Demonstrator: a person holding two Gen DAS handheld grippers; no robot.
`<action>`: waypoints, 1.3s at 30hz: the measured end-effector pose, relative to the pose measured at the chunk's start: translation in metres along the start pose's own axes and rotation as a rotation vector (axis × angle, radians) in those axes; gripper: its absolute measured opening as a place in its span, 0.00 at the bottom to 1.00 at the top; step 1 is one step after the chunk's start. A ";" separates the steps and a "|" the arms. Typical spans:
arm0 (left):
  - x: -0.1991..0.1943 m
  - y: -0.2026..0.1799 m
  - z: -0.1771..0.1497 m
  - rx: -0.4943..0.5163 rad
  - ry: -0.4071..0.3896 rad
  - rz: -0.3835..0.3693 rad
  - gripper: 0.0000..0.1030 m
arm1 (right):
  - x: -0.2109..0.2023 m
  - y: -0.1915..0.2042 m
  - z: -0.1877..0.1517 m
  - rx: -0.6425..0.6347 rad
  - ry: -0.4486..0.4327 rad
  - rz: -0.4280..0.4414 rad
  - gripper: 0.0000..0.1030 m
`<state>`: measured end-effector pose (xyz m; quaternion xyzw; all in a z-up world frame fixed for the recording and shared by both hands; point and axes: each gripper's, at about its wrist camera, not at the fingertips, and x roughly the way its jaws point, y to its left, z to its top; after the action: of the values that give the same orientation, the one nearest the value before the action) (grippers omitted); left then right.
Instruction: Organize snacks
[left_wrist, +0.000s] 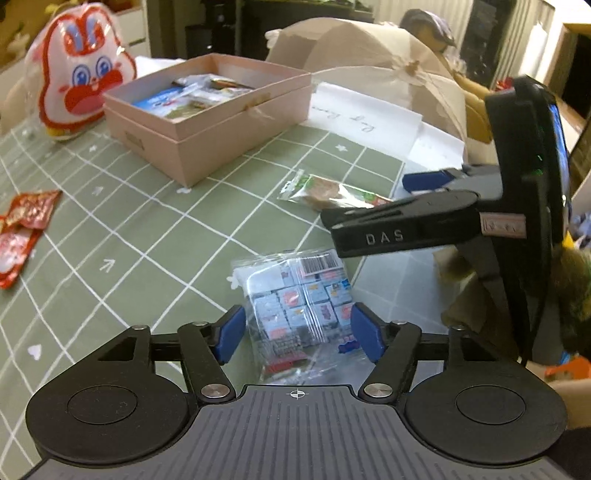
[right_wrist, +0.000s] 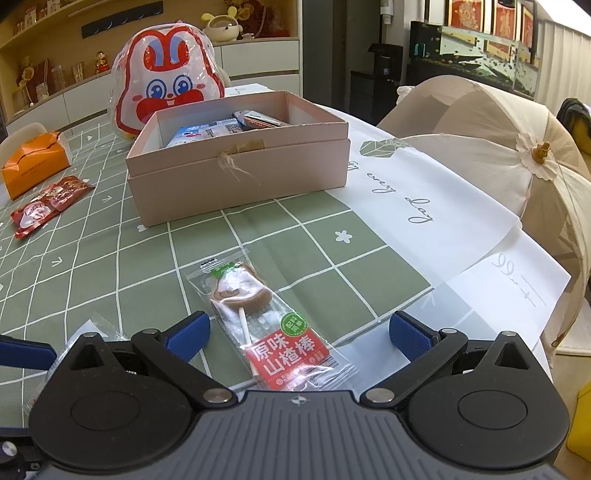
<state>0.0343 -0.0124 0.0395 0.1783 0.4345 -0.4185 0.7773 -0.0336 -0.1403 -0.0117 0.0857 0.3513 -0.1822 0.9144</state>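
The left tongs (left_wrist: 298, 334) are spread apart, 1 blue pad on each side of a clear bag of small wrapped candies (left_wrist: 295, 302) that lies on the green checked tablecloth (left_wrist: 129, 229) near the table's right edge; whether the pads touch the bag cannot be told, and nothing is gripped. The right tongs (right_wrist: 299, 334) stand wide open and hold nothing, low over a hawthorn lollipop in a clear wrapper (right_wrist: 266, 321) that lies flat between the 2 pads without touching either. In the left wrist view the same lollipop (left_wrist: 328, 192) lies just beyond the candy bag, with the right tongs (left_wrist: 373, 199) reaching in from the right.

Toward the far side of the table sits an open pink box (right_wrist: 240, 177) with several snack packets (right_wrist: 221, 129) already inside. A rabbit-shaped snack bag (right_wrist: 166, 81) stands just behind the box's left corner. Red snack packets (right_wrist: 48, 206) lie near the table's left edge, with an orange paper bag (right_wrist: 33, 166) beyond them. A white printed runner (right_wrist: 424, 206) covers the table's right side, beside a beige mesh food cover (right_wrist: 498, 147).
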 end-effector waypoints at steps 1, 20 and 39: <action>0.002 0.002 0.003 -0.029 0.016 -0.021 0.69 | 0.000 0.000 0.000 -0.001 0.000 -0.001 1.00; 0.003 0.020 0.008 -0.168 0.034 -0.106 0.45 | -0.004 0.035 0.031 -0.228 0.179 0.200 0.36; -0.005 -0.038 0.022 0.132 0.033 0.013 0.41 | -0.018 -0.027 0.016 -0.109 0.186 0.112 0.41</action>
<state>0.0136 -0.0466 0.0597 0.2386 0.4176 -0.4383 0.7593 -0.0463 -0.1648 0.0117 0.0720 0.4384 -0.1027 0.8900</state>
